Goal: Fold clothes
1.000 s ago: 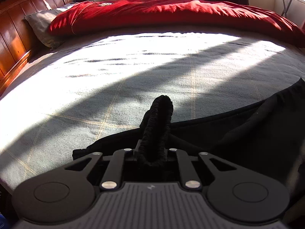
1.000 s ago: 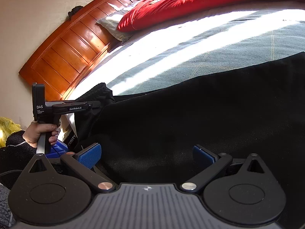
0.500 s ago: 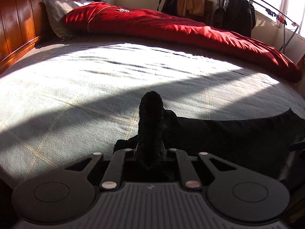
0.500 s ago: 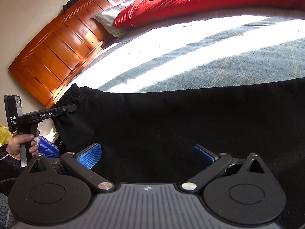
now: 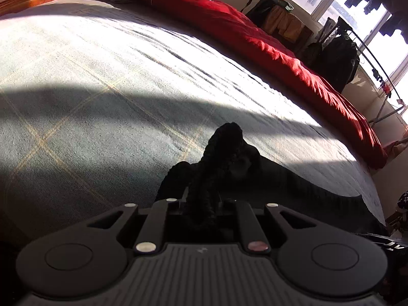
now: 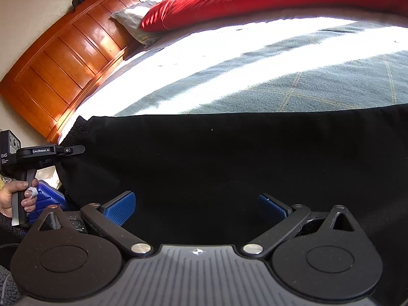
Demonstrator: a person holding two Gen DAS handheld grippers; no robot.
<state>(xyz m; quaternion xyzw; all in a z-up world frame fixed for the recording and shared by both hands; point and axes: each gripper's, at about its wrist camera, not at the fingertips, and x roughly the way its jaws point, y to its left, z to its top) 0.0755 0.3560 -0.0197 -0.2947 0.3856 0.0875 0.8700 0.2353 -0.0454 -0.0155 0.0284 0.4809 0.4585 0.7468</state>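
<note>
The black garment (image 6: 229, 158) lies soft and limp on the near bed (image 5: 102, 102), so while your left gripper (image 5: 201, 201) pinches its ribbed edge, take the near hem with your spread right gripper (image 6: 196, 204).

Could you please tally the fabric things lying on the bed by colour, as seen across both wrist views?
Black: 1, the black garment, its ribbed edge pinched in the left gripper
Red: 1, the red quilt along the far side
Grey: 1, the grey pillow by the wooden headboard
Total: 3
</note>
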